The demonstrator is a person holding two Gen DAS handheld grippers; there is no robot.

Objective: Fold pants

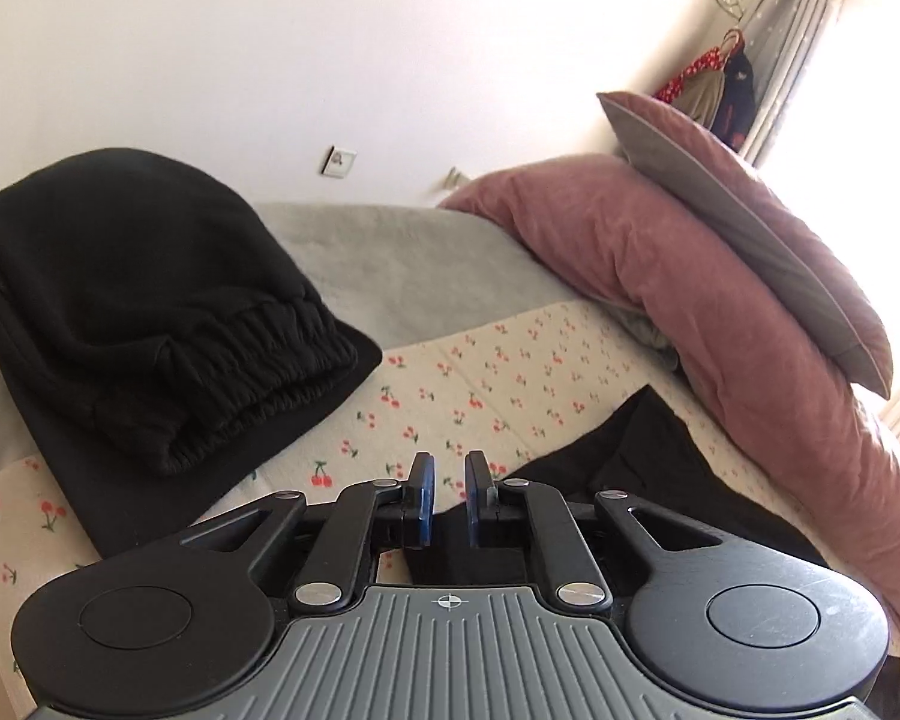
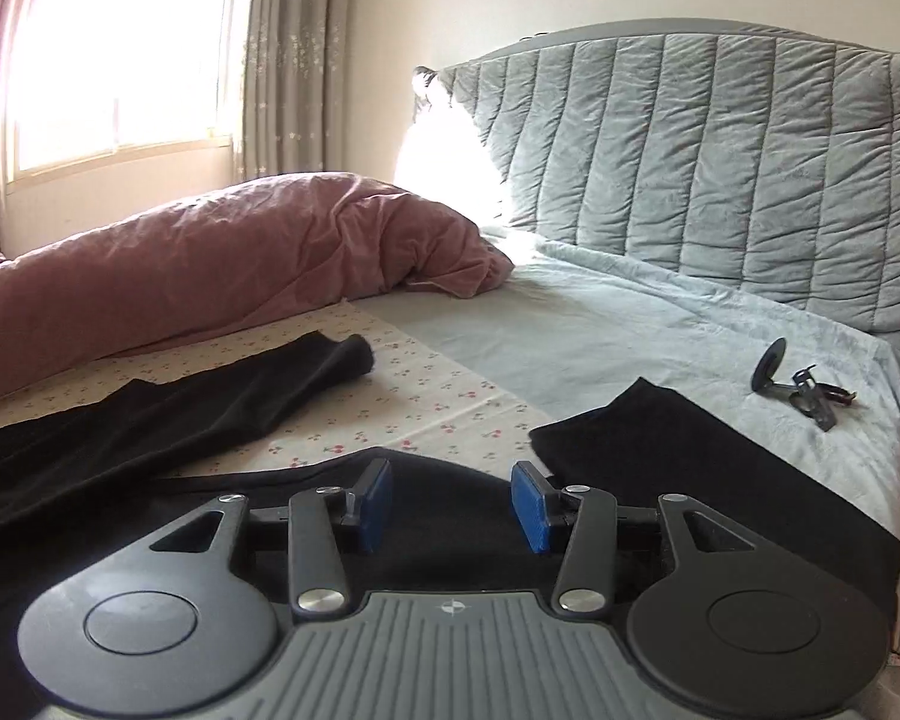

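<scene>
Black fabric pants (image 2: pixel 168 414) lie spread on the cherry-print bed sheet (image 2: pixel 444 408). Right gripper (image 2: pixel 450 504), jaws apart, hovers over them; left gripper (image 1: pixel 448 495), nearly closed, holds nothing. Best practice: pinch one edge fully before lifting.

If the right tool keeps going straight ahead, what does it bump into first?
Probably the black pants lying right under and ahead of the open right tool. Past them is the cherry sheet, though depth is hard to judge.

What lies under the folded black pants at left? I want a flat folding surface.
The folded black pants rest on the cherry-print sheet and grey blanket. Anything directly beneath them is covered.
</scene>
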